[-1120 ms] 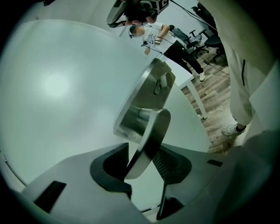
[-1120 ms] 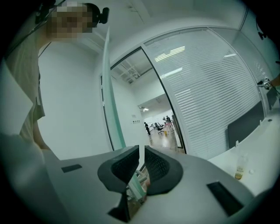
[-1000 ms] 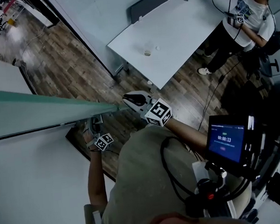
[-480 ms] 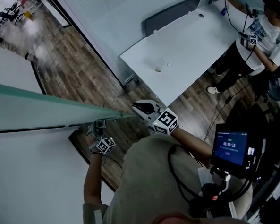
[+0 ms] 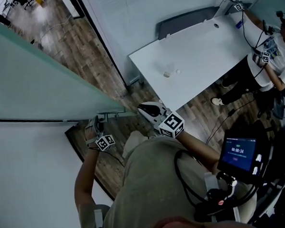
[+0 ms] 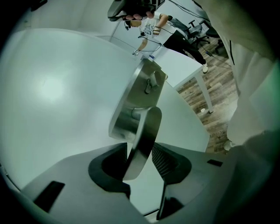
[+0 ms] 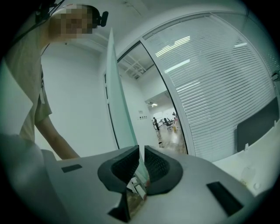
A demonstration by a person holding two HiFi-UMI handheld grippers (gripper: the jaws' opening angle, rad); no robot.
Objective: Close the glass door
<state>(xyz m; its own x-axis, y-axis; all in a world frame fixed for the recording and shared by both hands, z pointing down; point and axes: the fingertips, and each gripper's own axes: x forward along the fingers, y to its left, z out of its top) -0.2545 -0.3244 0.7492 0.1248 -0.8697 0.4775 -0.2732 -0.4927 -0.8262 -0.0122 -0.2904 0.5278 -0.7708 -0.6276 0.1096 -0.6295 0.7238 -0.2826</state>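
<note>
My left gripper (image 6: 140,162) has the door handle (image 6: 143,131) betw. its jaws. The handle is a flat, bent bar of dull brushed steel. It sticks out of a shiny steel plate (image 6: 136,94) w/ a small knob on it. The bar leans on the left ribbed black pad. A strip of pale door shows betw. the bar and the right pad, so the jaws are open round it, not squeezing.

The glass door (image 5: 39,79) is smooth, milky green and frosted. It hangs swung out at a slant, not closed, w/ the handle near its free edge.

My right gripper (image 7: 141,164) has its jaws almost together, w/ only a thin slit left. The slit lines up w/ the door's thin free edge, which rises right above it. From the head view its white nose sits at that same edge. I can't tell if the pads pinch the glass.

The floor (image 5: 106,65) is brown wood planks. The table (image 5: 201,49) is flat, white and plain. A tiny thing (image 5: 168,74) near the table's middle is too small to name. My own shirt hides the door's bottom. Another person (image 5: 269,55) is cut off at the right. The words on the lit screen (image 5: 237,153) are too small to read.
</note>
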